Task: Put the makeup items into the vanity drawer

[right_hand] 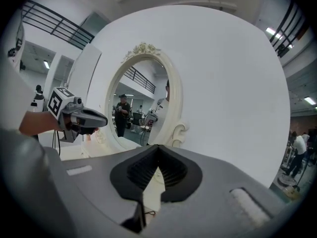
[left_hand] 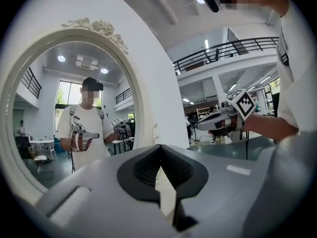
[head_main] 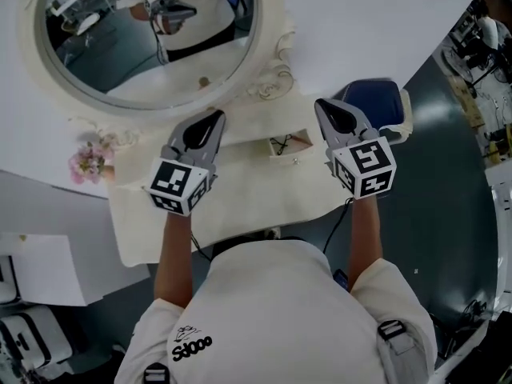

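The small vanity drawer [head_main: 298,152] stands pulled open at the front of the cream-draped vanity table [head_main: 240,198], between my two grippers. Something thin and dark [head_main: 282,144] lies inside it, too small to name. My left gripper [head_main: 214,117] [left_hand: 159,148] is held level above the table's left half, facing the oval mirror [head_main: 148,38], jaws shut and empty. My right gripper [head_main: 322,105] [right_hand: 158,148] hovers right of the drawer, also shut with nothing in it. Each gripper shows in the other's view: the right gripper [left_hand: 223,120] and the left gripper [right_hand: 79,118].
A bunch of pink flowers [head_main: 90,160] sits at the table's left end. A blue chair [head_main: 376,102] stands beyond the right gripper. The ornate mirror frame [right_hand: 173,128] and a white wall [right_hand: 228,83] rise behind the table. White furniture [head_main: 40,270] is at my lower left.
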Tool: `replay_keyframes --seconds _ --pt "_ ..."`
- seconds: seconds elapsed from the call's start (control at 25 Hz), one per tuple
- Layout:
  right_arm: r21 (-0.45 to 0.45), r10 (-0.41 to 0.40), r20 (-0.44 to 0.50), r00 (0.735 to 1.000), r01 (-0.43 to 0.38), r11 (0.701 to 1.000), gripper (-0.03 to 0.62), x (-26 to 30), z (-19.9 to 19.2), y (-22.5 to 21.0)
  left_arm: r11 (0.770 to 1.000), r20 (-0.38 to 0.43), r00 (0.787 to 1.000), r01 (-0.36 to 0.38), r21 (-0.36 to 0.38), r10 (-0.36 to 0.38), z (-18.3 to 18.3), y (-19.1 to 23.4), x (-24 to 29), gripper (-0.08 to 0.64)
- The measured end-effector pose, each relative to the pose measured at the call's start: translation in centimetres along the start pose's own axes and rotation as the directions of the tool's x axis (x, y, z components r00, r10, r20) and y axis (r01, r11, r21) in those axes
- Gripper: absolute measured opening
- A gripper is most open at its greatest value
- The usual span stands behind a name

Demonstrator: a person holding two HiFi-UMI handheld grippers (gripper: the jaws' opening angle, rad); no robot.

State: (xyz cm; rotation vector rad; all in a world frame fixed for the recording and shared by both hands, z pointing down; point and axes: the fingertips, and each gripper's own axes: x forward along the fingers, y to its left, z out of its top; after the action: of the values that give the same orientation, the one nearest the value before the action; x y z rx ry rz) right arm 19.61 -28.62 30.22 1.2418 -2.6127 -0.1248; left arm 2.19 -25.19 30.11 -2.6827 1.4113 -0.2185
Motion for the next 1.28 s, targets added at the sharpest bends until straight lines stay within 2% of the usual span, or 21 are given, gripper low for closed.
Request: replay_keyframes --seconds 0.2,0.44,0.68,1.28 --pt "-0.061 0.026 0.051 0.998 -0.023 0.998 0.002 0.1 3.2 0.9 0.999 0.034 0.999 -0.019 0.051 0.018 2.4 0.1 -0.8 0.018" --pt "-0.104 0.044 0.066 0.997 -0.037 0.994 0.002 -0.4 4.8 2.0 0.993 0.075 0.997 -0.04 0.107 0.032 5.0 -0.2 -1.7 0.018" --pt "-0.137 0.083 0.027 0.996 -0.079 0.987 0.002 -0.3 3.9 3.1 0.993 0.087 0.996 -0.04 0.109 0.03 5.4 -0.7 -2.1 0.018" --pt "-0.12 0.103 0.001 0.995 -0.103 0.987 0.002 0.8 2.6 3.0 0.996 0.06 0.998 -0.01 0.09 0.005 4.0 -1.4 -1.6 0.018"
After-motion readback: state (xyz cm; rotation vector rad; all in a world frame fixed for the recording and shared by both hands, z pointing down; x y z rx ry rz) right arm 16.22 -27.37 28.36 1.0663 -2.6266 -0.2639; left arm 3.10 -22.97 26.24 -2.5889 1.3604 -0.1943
